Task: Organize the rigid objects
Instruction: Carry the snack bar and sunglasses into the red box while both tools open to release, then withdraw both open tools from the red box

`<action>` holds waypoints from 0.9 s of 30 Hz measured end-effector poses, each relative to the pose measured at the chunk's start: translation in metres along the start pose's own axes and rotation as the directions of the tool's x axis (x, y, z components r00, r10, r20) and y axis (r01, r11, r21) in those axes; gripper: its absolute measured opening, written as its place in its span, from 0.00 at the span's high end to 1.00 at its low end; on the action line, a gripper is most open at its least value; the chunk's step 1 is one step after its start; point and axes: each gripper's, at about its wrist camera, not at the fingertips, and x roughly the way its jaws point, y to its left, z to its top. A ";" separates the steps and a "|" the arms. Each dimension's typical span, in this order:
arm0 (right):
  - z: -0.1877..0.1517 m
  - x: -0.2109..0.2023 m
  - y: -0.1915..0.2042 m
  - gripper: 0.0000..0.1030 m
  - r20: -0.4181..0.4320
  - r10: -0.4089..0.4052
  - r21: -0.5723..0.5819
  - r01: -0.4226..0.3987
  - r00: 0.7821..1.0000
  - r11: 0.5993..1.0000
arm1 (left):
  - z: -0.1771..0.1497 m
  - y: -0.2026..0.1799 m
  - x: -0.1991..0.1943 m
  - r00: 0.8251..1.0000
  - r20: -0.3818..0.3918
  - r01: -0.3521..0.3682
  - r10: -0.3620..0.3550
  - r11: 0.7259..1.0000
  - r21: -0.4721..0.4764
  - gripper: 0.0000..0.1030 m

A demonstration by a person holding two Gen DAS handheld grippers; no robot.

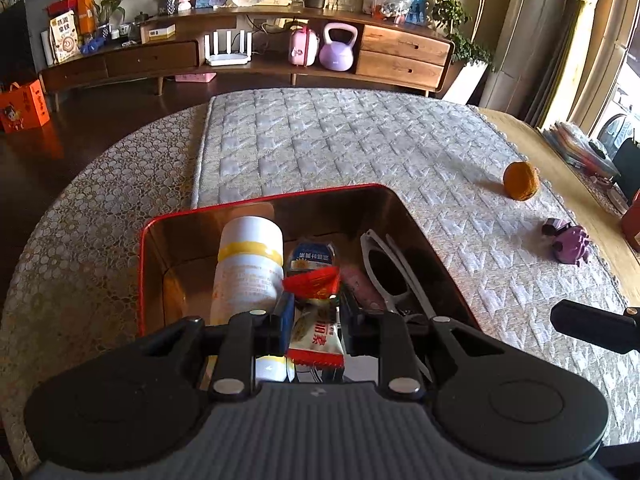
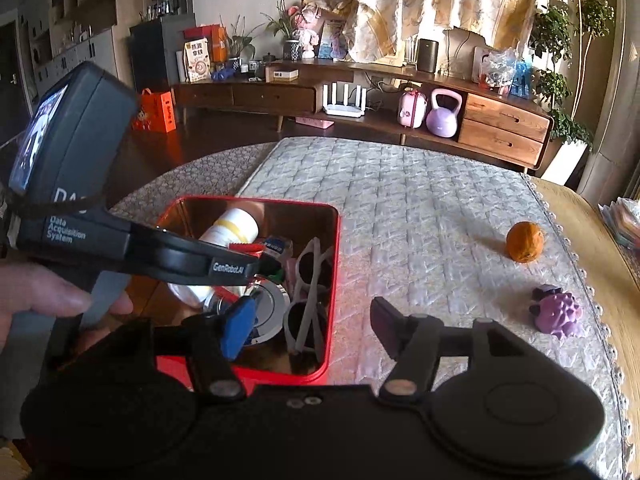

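Left gripper (image 1: 316, 320) is clamped on a sachet (image 1: 316, 338) over the red box (image 1: 141, 280), lower centre. Right gripper (image 2: 310, 330) stands apart, empty. Risk: the limp sachet could slip out or snag the glasses (image 1: 382, 268).

Both wrist cameras look steeply down, close over the red tin (image 1: 144, 272) (image 2: 332, 280) (shared, with the table's far edge).
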 end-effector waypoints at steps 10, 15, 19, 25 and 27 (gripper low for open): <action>-0.007 -0.033 -0.033 0.24 0.022 -0.007 0.064 0.006 1.000 0.998 | -0.006 -0.010 -0.028 1.000 0.029 0.010 -0.010 1.000 0.004 0.78; -0.014 -0.049 -0.051 0.19 0.032 -0.017 0.072 0.014 0.999 0.997 | -0.010 -0.023 -0.040 0.998 0.042 0.037 -0.038 0.999 0.007 0.77; -0.019 -0.060 -0.066 0.16 0.041 -0.023 0.099 0.019 0.999 0.995 | -0.013 -0.039 -0.049 0.996 0.051 0.066 -0.067 0.998 0.024 0.77; -0.028 -0.070 -0.089 0.14 0.051 -0.022 0.128 0.016 0.998 0.992 | -0.016 -0.064 -0.058 0.993 0.056 0.104 -0.106 0.993 0.050 0.73; -0.031 -0.074 -0.096 0.13 0.053 -0.023 0.131 0.016 0.998 0.991 | -0.017 -0.073 -0.060 0.991 0.059 0.113 -0.116 0.992 0.056 0.58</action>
